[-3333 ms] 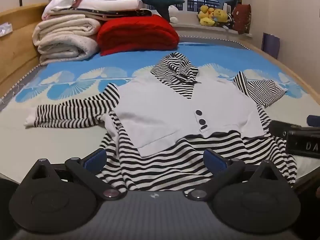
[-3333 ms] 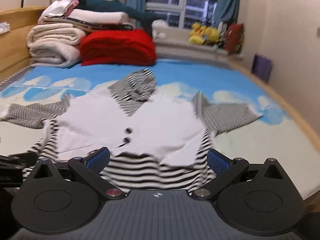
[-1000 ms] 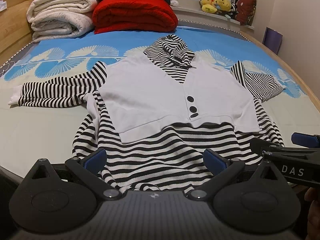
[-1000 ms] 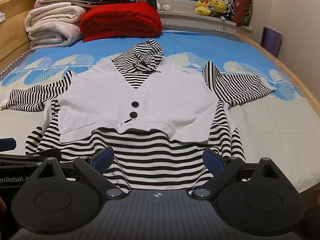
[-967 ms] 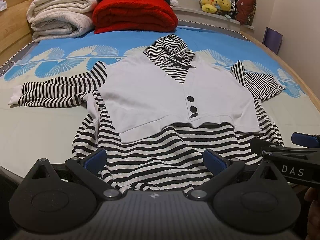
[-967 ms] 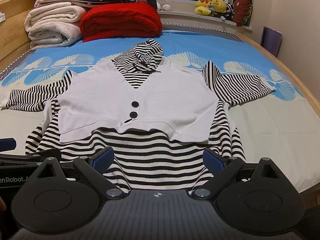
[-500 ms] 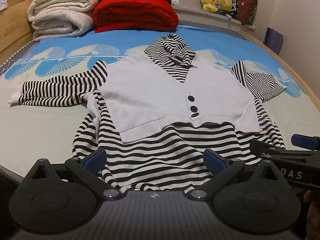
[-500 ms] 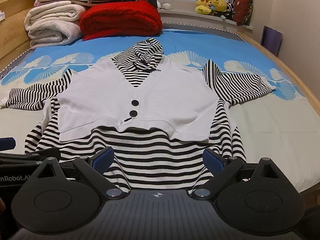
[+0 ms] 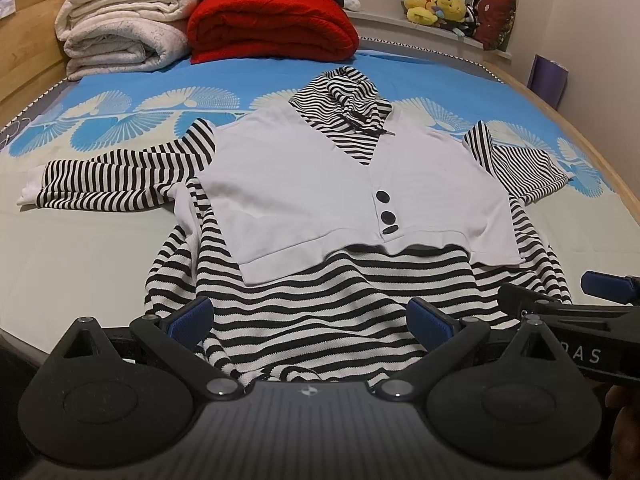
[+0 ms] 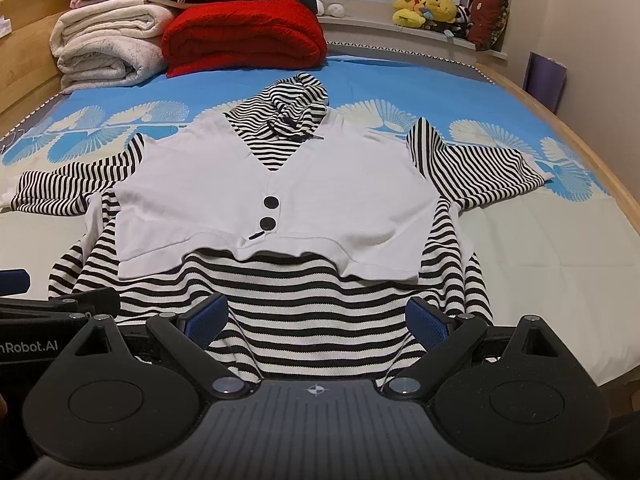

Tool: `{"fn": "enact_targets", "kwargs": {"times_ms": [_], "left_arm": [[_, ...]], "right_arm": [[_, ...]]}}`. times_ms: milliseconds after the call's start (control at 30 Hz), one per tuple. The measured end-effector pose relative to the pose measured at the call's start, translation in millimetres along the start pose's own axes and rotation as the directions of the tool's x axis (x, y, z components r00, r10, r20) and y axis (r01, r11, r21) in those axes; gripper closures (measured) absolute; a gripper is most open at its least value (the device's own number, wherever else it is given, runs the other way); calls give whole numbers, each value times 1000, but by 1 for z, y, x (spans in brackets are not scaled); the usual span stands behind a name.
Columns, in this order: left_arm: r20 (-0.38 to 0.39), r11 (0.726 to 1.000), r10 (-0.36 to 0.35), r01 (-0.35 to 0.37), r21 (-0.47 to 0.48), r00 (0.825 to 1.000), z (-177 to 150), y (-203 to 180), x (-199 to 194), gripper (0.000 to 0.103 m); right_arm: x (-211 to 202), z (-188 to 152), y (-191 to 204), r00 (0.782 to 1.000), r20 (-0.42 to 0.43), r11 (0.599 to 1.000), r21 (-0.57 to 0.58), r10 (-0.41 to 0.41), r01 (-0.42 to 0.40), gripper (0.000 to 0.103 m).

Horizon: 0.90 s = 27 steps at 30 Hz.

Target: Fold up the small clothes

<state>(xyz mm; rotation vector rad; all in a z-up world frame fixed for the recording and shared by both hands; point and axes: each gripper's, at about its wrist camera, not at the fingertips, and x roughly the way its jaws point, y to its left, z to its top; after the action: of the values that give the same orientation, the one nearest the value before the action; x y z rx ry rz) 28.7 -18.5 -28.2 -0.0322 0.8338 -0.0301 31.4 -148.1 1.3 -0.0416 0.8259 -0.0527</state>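
A small hooded top (image 9: 352, 184) (image 10: 276, 196), black-and-white striped with a white vest front and two black buttons, lies spread face up on the bed, hood away from me, sleeves out to both sides. My left gripper (image 9: 310, 320) is open, hovering just above the striped hem near its left part. My right gripper (image 10: 318, 318) is open over the hem's right part. Nothing is between either pair of fingers. Each gripper shows at the edge of the other's view: the right gripper (image 9: 600, 320), the left gripper (image 10: 48, 320).
The bed (image 9: 80, 232) has a blue fan-patterned sheet and a wooden frame (image 10: 580, 144). Folded white quilts (image 9: 120, 36) and a red blanket (image 9: 272, 24) are stacked at the head. Plush toys (image 10: 432, 12) sit on the windowsill. The near mattress edge lies under the grippers.
Both grippers have drifted slightly forward and down over the hem, so the top looks a little larger. The garment has not moved and both grippers stay open.
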Motion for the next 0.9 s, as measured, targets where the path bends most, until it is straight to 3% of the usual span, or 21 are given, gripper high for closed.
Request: {"fn": "enact_targets", "kwargs": {"times_ms": [133, 267, 333, 400, 600, 767, 900], "left_arm": [[5, 1000, 10, -10, 0, 1000, 2, 1, 0, 0], [58, 999, 42, -41, -19, 997, 20, 13, -5, 3], [80, 998, 52, -50, -30, 995, 39, 24, -2, 11], [106, 997, 69, -66, -29, 992, 62, 38, 5, 28], [140, 989, 148, -148, -14, 979, 126, 100, 57, 54], [45, 952, 277, -268, -146, 960, 146, 188, 120, 62], [-50, 884, 378, -376, -278, 924, 150, 257, 158, 69]], "right_arm": [[-2, 1, -2, 1000, 12, 1000, 3, -21, 21, 9], [-6, 5, -11, 998, 40, 998, 40, -51, 50, 22], [-9, 5, -19, 996, 57, 996, 74, -62, 57, 30], [-10, 6, -27, 995, 76, 992, 110, -72, 64, 42], [-13, 8, -44, 982, 125, 981, 152, -140, 121, 51], [-8, 13, -56, 984, 114, 982, 148, -136, 118, 51], [-5, 29, -64, 984, 121, 985, 134, -129, 112, 53]]}}
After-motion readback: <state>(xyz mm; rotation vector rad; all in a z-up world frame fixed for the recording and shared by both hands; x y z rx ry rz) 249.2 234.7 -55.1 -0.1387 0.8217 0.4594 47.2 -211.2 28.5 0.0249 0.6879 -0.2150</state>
